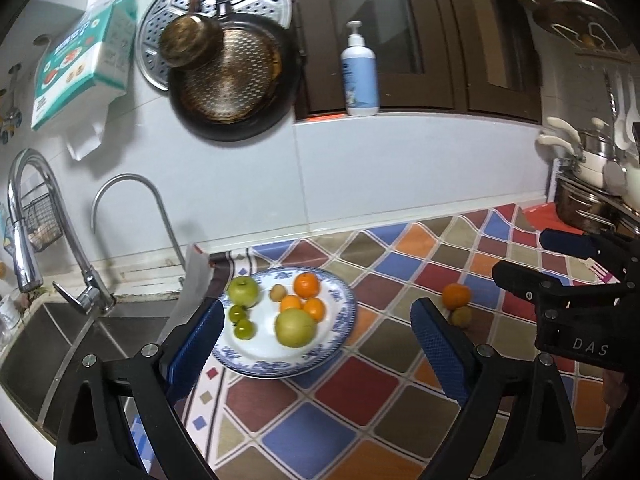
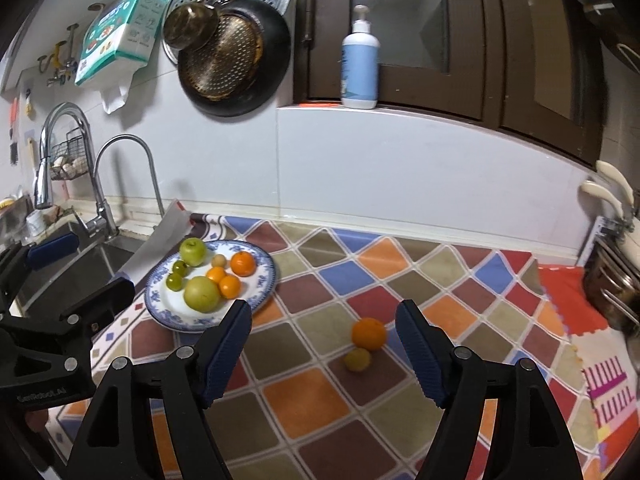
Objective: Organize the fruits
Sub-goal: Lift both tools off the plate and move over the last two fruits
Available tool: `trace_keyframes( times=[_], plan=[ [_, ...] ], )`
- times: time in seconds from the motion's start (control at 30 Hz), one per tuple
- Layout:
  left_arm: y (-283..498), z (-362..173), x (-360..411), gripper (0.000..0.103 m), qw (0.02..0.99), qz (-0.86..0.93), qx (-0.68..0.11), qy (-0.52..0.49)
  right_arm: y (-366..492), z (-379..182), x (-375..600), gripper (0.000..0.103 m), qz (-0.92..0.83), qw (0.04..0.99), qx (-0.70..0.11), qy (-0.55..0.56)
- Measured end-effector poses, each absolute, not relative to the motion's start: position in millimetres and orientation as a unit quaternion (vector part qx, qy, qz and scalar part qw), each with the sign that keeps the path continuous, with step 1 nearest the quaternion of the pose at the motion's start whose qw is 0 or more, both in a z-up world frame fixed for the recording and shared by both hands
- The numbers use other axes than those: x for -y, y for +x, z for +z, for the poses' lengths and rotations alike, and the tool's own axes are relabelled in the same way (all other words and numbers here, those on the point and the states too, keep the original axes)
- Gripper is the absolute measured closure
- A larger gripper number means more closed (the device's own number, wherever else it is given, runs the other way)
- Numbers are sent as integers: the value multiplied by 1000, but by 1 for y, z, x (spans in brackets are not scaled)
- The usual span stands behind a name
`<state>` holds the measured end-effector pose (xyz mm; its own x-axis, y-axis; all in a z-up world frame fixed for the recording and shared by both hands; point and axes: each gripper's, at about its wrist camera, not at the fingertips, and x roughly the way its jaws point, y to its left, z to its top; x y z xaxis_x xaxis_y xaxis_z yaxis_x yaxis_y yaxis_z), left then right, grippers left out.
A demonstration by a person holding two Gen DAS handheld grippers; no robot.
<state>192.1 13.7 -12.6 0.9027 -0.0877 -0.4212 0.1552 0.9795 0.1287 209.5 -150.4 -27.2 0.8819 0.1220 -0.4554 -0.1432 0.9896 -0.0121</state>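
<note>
Left wrist view: the left gripper (image 1: 316, 344) hangs nearest the lens with its blue pads spread wide and nothing between them, over the near edge of the plate (image 1: 344, 320). That blue-and-white plate lies flat on the checked mat (image 1: 360, 420), beside the sink (image 1: 60, 340). On it sit a large pale green fruit (image 1: 295, 327) at the front, two small green fruits (image 1: 241, 322) to its left, a green apple (image 1: 243, 291) behind them, two small oranges (image 1: 303, 306) touching each other, a bigger orange (image 1: 307, 284) at the back and a small tan fruit (image 1: 277, 292) next to it. All are round, so no long axis shows; the apple's stem dimple faces up.

Right wrist view: the right gripper (image 2: 324, 348) is likewise spread wide and empty, above the mat. Just beyond it, between its fingers, lie a loose orange (image 2: 369, 333) and a small yellowish fruit (image 2: 357, 359), touching, the yellow one nearer the camera. Both lie well apart from the plate, to its right. Farther back stand the white wall, a faucet (image 2: 120, 184), hanging pans (image 2: 232, 60) and a pump bottle (image 2: 360, 64) on the ledge.
</note>
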Motion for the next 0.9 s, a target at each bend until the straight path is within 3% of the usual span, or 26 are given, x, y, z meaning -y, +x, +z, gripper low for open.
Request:
trace_keyframes(
  times=[0.9],
  plan=[
    [216,-52,92,9,954,-131,-250,101,217,-63,247,28,51,960,-272,-30]
  ],
)
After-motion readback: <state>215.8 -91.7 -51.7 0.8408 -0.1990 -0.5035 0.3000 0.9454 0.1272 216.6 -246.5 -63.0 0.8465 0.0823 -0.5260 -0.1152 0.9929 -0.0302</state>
